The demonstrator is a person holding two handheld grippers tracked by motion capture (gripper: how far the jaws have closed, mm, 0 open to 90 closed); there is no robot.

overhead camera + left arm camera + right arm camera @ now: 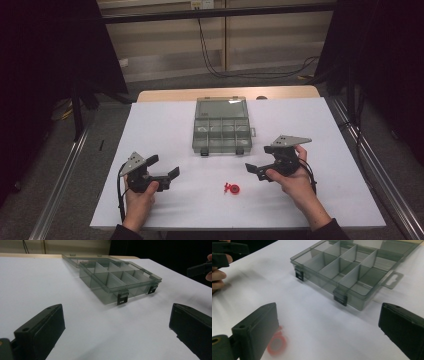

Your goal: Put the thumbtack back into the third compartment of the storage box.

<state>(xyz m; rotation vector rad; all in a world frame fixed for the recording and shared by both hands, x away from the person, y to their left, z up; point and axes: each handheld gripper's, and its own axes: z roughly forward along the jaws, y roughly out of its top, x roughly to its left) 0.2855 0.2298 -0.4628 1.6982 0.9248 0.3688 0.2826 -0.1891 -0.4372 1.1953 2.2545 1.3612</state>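
Red plastic ring (232, 188) is lying light and slippery between both spread-jawed, empty grippers, left gripper (167, 166) and right gripper (252, 171); pinching its rim looks safest.

The left gripper (167, 168) is a black block with two flat, blunt-ended jaws, topped by a grey three-cornered plate dotted with small holes; a thin black cable loops down from its rear. The right gripper (256, 169) is built alike, with the same grey plate and a black cable curving by the wrist. Seen close in the gripper views, each jaw is matt black with rounded corners and a small round hole near its tip. Dark sleeves cover both forearms
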